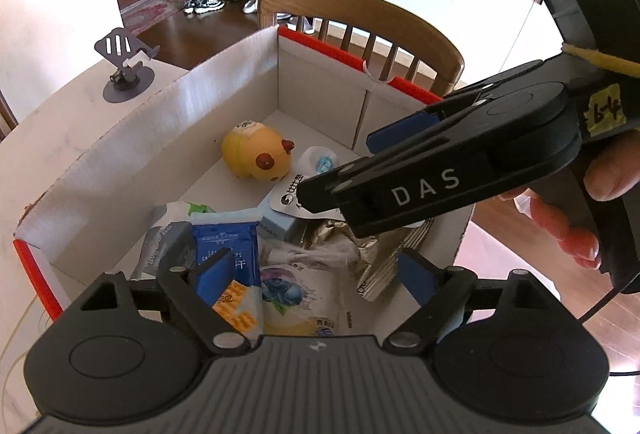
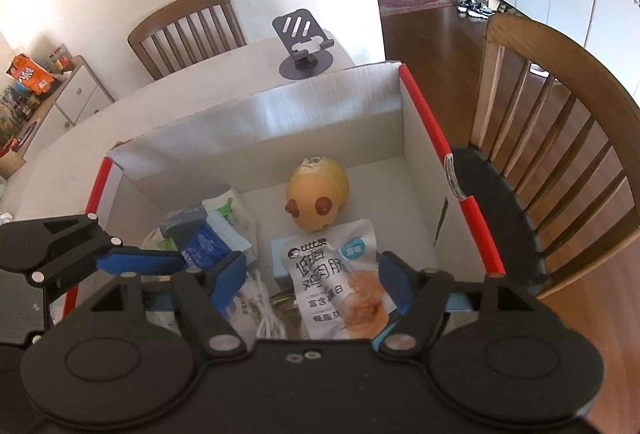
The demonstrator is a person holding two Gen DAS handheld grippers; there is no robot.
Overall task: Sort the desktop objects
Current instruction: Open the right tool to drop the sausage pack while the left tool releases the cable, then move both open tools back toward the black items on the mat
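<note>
In box (image 2: 256, 122), snack pouch (image 2: 328, 274), R gripper (image 2: 312, 282) open

We've got the box (image 2: 256, 122) sitting on the bench (image 2: 224, 74), with the phone stand (image 2: 303, 46) behind it and a chair (image 2: 188, 30) past the bench's far edge. Another chair (image 2: 560, 138) is just right of the box. Inside, the toy (image 2: 318, 196) lies near the back wall, the pouch (image 2: 332, 274) right in front of it, touching. The tissue packs (image 2: 212, 234) are piled to the left, and a cable (image 2: 264, 310) lies between them and the pouch.
</note>
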